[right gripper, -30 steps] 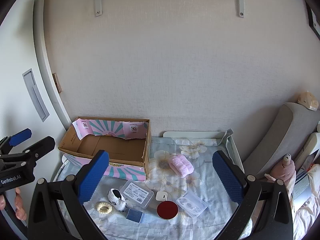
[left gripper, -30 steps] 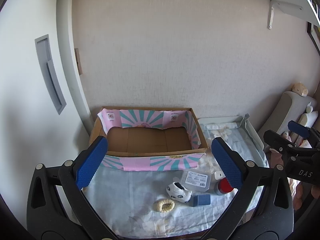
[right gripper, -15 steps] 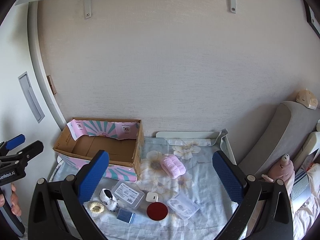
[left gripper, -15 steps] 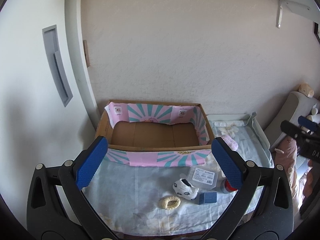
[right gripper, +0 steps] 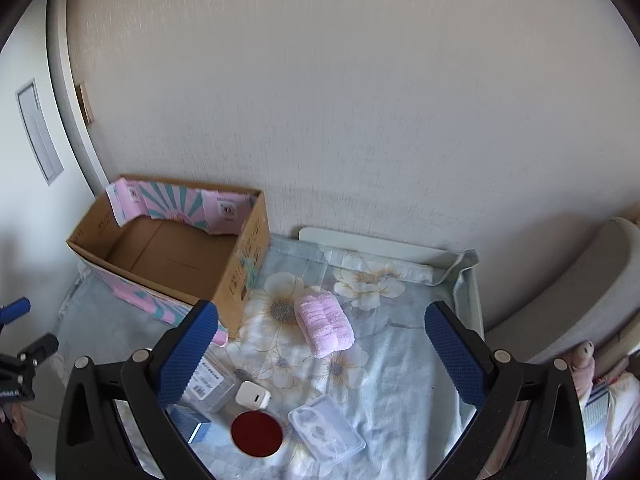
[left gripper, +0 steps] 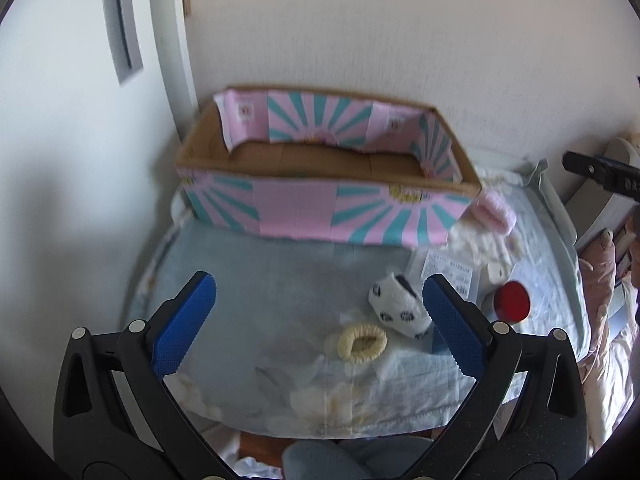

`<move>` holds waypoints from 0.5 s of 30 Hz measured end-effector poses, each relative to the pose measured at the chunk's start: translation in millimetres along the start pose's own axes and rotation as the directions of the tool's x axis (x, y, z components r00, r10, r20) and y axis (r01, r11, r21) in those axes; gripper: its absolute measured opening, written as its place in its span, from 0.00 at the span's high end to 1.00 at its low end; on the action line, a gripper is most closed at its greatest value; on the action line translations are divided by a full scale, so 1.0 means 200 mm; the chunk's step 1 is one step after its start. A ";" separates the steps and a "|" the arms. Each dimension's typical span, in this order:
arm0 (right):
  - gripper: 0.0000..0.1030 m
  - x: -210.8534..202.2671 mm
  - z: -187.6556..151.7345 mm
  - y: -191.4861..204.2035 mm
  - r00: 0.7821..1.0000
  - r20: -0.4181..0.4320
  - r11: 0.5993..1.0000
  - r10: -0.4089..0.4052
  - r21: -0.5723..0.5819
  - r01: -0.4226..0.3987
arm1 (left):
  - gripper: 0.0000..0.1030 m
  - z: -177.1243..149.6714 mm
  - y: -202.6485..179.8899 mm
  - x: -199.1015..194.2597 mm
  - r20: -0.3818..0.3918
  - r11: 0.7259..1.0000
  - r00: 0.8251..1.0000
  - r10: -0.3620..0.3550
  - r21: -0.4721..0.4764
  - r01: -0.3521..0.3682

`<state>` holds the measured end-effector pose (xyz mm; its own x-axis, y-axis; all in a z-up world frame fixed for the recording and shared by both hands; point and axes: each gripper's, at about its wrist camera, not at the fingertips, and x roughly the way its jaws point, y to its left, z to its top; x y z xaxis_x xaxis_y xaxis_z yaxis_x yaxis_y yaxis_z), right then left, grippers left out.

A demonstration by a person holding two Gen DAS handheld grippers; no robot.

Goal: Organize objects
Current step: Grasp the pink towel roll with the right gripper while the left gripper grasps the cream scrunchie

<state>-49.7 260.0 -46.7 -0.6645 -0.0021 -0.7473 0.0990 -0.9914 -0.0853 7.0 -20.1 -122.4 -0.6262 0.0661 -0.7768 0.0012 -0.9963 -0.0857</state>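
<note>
An open cardboard box (left gripper: 320,168) with pink and teal sunburst sides stands at the back left of the table; it also shows in the right wrist view (right gripper: 168,256). My left gripper (left gripper: 320,320) is open and empty above the cloth, with a cream hair tie (left gripper: 362,343) and a black-and-white sock ball (left gripper: 398,306) by its right finger. My right gripper (right gripper: 320,356) is open and empty above a pink rolled towel (right gripper: 324,324), a red-lidded jar (right gripper: 257,433), a white charger (right gripper: 253,395), a clear phone case (right gripper: 326,434), a labelled clear box (right gripper: 210,384) and a small blue box (right gripper: 190,424).
A floral blue cloth (right gripper: 400,360) covers the table, whose white raised rim (right gripper: 476,312) runs along the back and right. A wall stands right behind the box. A grey cushion (right gripper: 580,280) and a pink plush toy (right gripper: 582,364) lie to the right.
Both grippers have moved down and closer to the table. The left view now tilts down onto the hair tie and sock ball; the right view sits nearer the pink towel.
</note>
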 end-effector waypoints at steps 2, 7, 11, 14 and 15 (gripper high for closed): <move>0.00 0.12 -0.02 -0.02 0.999 -0.022 1.000 0.023 -0.009 -0.024 | 0.00 -0.07 -0.02 0.05 0.000 1.000 1.000 0.002 -0.005 -0.002; 0.00 0.41 -0.06 -0.06 0.996 -0.075 0.998 0.052 -0.014 -0.053 | 0.03 -0.24 -0.10 0.21 -0.008 1.000 1.000 0.012 -0.007 -0.012; 0.00 0.59 -0.11 -0.08 0.991 -0.115 0.998 0.066 -0.011 -0.068 | 0.10 -0.31 -0.15 0.31 -0.018 1.000 1.000 0.024 -0.001 -0.024; 0.00 0.67 -0.13 -0.10 0.989 -0.133 0.998 0.061 -0.022 -0.064 | 0.16 -0.34 -0.18 0.35 -0.012 0.999 0.999 0.038 0.009 -0.037; 0.00 0.69 -0.14 -0.10 0.988 -0.141 0.997 0.062 -0.026 -0.066 | 0.17 -0.35 -0.18 0.36 -0.008 0.999 0.999 0.037 0.010 -0.037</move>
<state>-123.4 283.0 -167.0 -0.5462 -0.0450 -0.8364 0.1617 -0.9854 -0.0526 16.4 24.3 -218.1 -0.6196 0.0300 -0.7844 0.0167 -0.9985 -0.0514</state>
